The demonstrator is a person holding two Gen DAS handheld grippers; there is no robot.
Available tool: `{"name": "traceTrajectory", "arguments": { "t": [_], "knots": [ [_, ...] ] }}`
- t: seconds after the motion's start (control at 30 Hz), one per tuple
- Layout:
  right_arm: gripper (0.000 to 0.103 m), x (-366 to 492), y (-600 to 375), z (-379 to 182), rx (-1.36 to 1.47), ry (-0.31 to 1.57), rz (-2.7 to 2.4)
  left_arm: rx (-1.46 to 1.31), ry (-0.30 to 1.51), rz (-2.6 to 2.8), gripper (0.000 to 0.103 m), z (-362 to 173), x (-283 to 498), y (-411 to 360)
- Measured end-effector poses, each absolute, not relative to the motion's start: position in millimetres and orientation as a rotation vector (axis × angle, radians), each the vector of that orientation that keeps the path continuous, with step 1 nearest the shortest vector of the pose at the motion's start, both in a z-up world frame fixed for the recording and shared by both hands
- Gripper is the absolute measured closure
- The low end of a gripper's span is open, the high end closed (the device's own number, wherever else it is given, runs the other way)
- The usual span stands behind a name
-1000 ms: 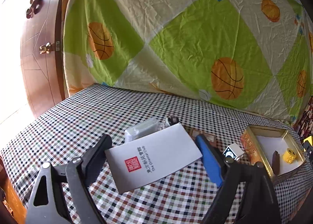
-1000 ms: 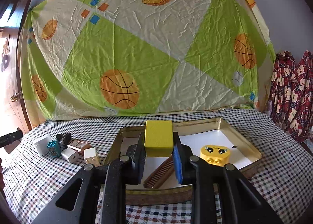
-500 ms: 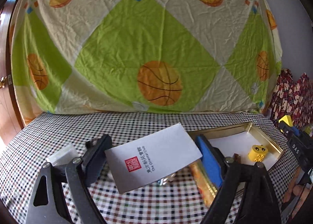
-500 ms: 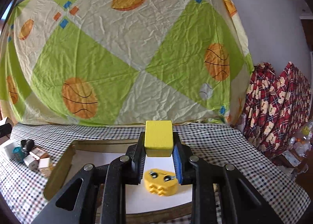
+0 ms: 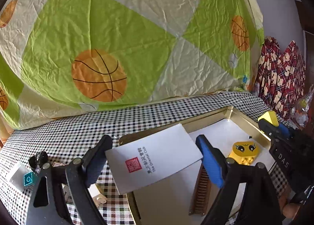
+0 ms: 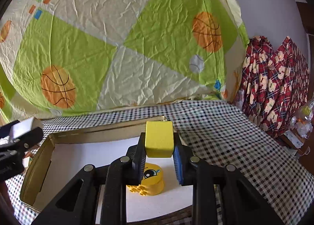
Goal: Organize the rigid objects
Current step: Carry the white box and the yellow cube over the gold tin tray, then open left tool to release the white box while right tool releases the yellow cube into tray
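My left gripper (image 5: pixel 153 152) is shut across a flat white box (image 5: pixel 166 146) with a red seal, held tilted above the left rim of the gold tray (image 5: pixel 231 111). In the tray lie a yellow face brick (image 5: pixel 244 153) and a brown comb (image 5: pixel 202 191). My right gripper (image 6: pixel 159 146) is shut on a plain yellow block (image 6: pixel 159 139), which hangs over the tray's white floor just above the face brick (image 6: pixel 149 180). The left wrist view shows the right gripper (image 5: pixel 274 126) at the tray's right edge. The right wrist view shows the left gripper (image 6: pixel 21 132) at the tray's left.
Small items sit on the checked cloth left of the tray: a clear box with a teal label (image 5: pixel 23 175), a black piece (image 5: pixel 38 161), a cream block (image 5: pixel 98 195). A basketball-print sheet hangs behind the table. Red plaid fabric (image 6: pixel 274 79) is at the right.
The left gripper swung right with the white box, from above the small items to the tray's left rim. The right gripper carried the yellow block right, to above the face brick.
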State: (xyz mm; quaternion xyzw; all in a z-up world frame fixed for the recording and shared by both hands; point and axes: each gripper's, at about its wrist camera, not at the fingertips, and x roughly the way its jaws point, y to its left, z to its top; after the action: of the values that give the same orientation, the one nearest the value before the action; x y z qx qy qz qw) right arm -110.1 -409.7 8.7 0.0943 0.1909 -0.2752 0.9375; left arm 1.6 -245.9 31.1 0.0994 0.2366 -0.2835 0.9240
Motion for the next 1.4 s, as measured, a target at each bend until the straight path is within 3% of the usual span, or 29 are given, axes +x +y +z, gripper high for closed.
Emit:
{"name": "traceTrajectory", "arguments": {
  "t": [1.03,1.07,1.13,1.17,1.2,1.33,1.4],
  "knots": [
    [0.075,-68.3,-394.9,-3.2,0.226,0.527,-0.358,0.308,0.582,-0.559,0.014,0.3,17.0,-257.6],
    [0.068,-69.5,-393.9,-2.3,0.22,0.52,-0.366,0.308,0.578,-0.567,0.014,0.6,16.5,-257.5],
    [0.043,-78.4,-394.3,1.4,0.224,0.473,-0.406,0.28,0.555,-0.584,0.01,2.2,14.7,-253.5],
    [0.024,-83.5,-394.4,3.5,0.231,0.441,-0.423,0.267,0.548,-0.59,0.008,3.1,14.3,-251.5],
    [0.018,-92.2,-394.9,7.0,0.239,0.386,-0.445,0.248,0.54,-0.598,0.002,4.6,13.8,-248.7],
    [0.017,-124.5,-394.0,21.1,0.192,0.2,-0.644,0.179,0.46,-0.579,0.001,15.3,9.9,-229.8],
    [0.008,-141.3,-396.4,25.3,0.203,0.107,-0.728,0.126,0.404,-0.541,0.001,23.7,9.5,-214.6]
  ]
}}
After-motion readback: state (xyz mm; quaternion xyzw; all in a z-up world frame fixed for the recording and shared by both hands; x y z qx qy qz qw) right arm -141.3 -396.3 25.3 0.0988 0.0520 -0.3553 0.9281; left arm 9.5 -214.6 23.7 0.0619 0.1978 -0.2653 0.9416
